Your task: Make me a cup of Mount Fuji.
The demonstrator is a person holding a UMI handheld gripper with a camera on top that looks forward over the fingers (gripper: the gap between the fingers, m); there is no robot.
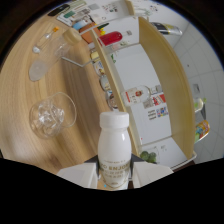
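A white plastic bottle (114,147) with a white cap and green print stands upright between my two white fingers (80,175). My gripper (114,176) is shut on its lower body. To the left of the bottle, a clear glass (51,114) filled with ice cubes sits on the wooden table (75,85). The bottle's cap is closed, and its base is hidden between the fingers.
Beyond the ice glass lie a clear jug (56,50) and a small clear piece (36,71). Along the table's edge runs a row of small jars and bottles (106,82). A red item (111,38) and a white wood-framed shelf unit (150,95) stand to the right.
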